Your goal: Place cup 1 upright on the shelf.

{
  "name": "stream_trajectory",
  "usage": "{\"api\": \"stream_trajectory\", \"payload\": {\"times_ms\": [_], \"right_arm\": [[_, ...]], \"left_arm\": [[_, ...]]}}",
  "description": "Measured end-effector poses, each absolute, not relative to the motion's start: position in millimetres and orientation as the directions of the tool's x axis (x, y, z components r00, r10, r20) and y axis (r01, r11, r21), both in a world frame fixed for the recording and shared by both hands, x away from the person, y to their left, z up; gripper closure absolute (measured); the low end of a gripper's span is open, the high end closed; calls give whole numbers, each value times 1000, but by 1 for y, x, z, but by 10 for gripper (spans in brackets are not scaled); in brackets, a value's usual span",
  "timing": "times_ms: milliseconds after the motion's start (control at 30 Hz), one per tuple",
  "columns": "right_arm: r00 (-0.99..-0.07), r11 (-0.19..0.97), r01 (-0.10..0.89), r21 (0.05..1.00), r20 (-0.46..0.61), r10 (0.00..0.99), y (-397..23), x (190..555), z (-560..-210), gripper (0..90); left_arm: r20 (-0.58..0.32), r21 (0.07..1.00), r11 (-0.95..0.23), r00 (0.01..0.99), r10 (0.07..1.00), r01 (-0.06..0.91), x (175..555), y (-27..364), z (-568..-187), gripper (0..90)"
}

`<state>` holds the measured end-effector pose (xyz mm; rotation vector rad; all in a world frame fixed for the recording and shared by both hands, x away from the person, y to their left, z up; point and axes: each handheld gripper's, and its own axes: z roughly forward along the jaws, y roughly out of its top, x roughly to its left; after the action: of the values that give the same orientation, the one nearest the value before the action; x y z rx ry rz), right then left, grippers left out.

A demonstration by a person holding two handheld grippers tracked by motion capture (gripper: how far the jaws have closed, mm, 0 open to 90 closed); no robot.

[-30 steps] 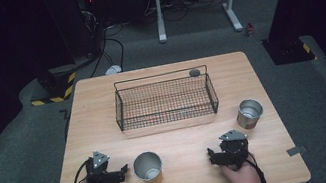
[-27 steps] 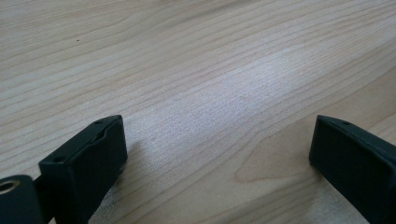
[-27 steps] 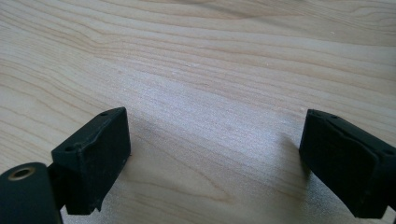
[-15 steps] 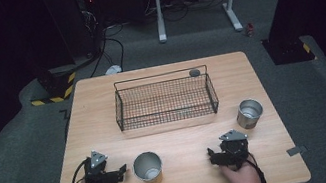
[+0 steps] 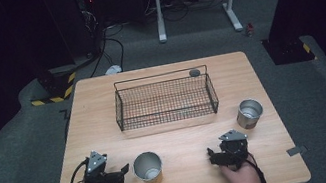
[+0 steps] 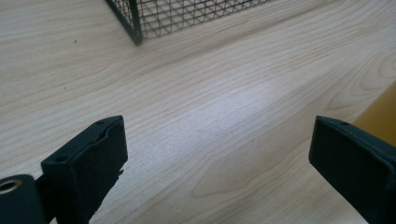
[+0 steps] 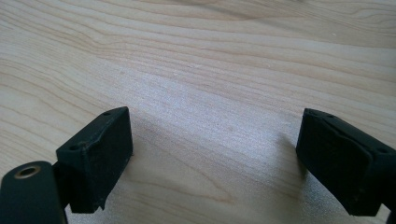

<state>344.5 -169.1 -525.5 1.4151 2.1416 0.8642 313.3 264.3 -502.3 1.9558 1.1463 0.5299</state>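
Left gripper [image 5: 125, 169] sits at the near-left of the pale wood-grain table [image 5: 99, 113], black jaws apart with only bare wood between them, pointing right at the small shiny steel cup [image 5: 147, 167] that stands upright just beside it; its jaws have just been closing a little. Judgement: the step in hand is the reach for that cup. To do it well, keep the jaws wide enough to straddle the rim, come in level, seat 1 pad on each side of the wall below the lip, then squeeze slowly, since thin smooth metal will likely slip or tip if pushed from 1 side. In the left gripper view a yellowish edge shows past the right jaw; can't tell what it is. Mid-table: black wire-mesh rectangular basket [image 5: 165, 102], open top, thin rod frame, with a small dark round object [image 5: 194, 72] at its far-right corner. Right gripper [image 5: 212, 158], near-right, jaws also spread, nothing between, resting low over matte wood. Second small steel cup [image 5: 249, 113], cylindrical and reflective, stands near the right edge, well apart from the first.
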Motion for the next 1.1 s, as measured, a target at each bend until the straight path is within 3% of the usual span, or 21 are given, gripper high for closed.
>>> {"api": "stream_trajectory", "payload": {"times_ms": [533, 1100], "right_arm": [[-385, 284, 650, 705, -16, 923, -169, 343, -526, 122], [-383, 281, 651, 705, -14, 924, -169, 343, -526, 123]], "left_arm": [[8, 865, -275, 537, 844, 420, 300, 260, -480, 52], [-52, 907, -188, 543, 838, 376, 290, 262, -460, 51]]}}
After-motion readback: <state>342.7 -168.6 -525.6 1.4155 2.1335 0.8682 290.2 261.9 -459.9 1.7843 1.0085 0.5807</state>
